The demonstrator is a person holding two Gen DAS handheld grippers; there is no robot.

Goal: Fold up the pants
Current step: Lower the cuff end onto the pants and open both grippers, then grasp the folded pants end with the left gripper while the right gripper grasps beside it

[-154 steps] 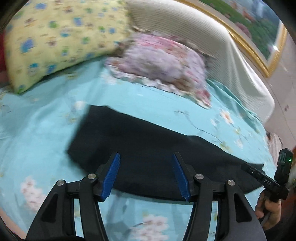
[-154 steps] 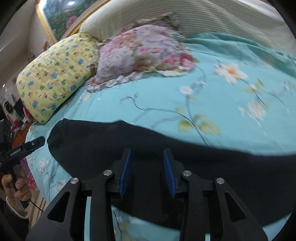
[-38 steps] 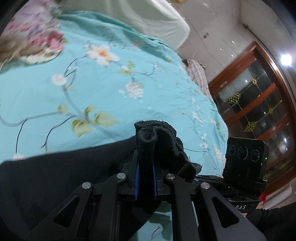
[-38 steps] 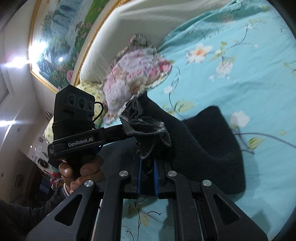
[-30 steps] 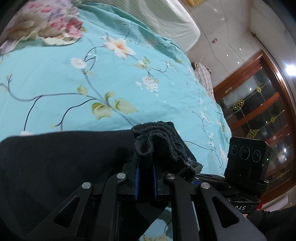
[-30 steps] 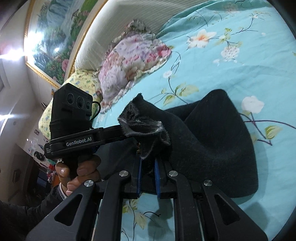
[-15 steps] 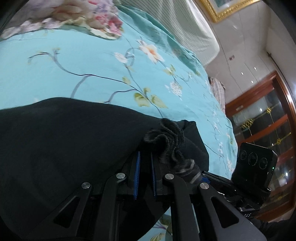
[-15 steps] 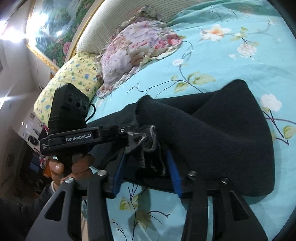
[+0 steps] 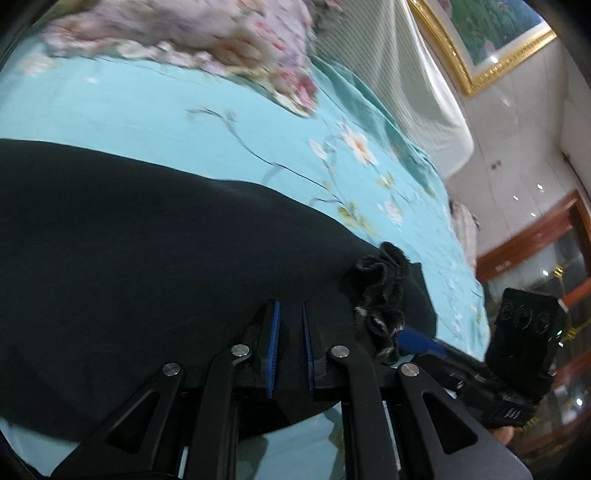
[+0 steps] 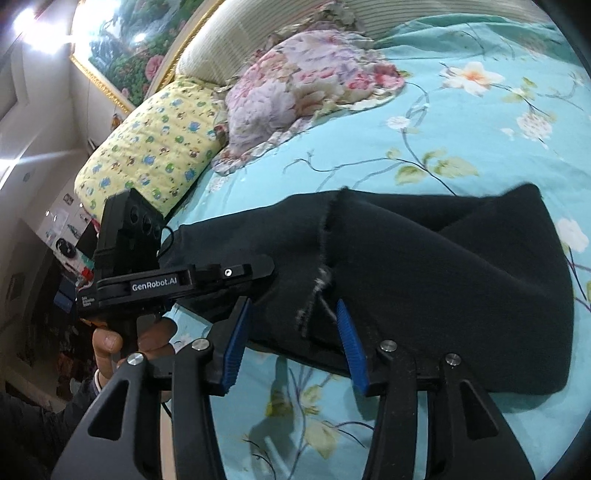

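Note:
Black pants (image 9: 166,266) lie folded over on the turquoise flowered bedsheet (image 9: 159,122). In the left wrist view my left gripper (image 9: 290,345) rests low over the pants with its blue pads a narrow gap apart, dark cloth between them. The frayed hem (image 9: 384,291) bunches just right of it. In the right wrist view my right gripper (image 10: 291,339) is open, its fingers astride the folded pants (image 10: 424,280) and the frayed hem edge (image 10: 321,280), holding nothing. The left gripper's body (image 10: 177,280) shows at the left, over the pants' edge.
A pink flowered pillow (image 10: 306,88) and a yellow pillow (image 10: 155,151) lie at the head of the bed by the striped headboard (image 10: 266,26). The right gripper's body (image 9: 521,343) shows at lower right. A wooden cabinet (image 9: 535,236) stands beyond the bed.
Both grippers carried the hem across and laid it down on the pants. My right gripper has opened and let go of the hem. The left gripper's pads have parted slightly.

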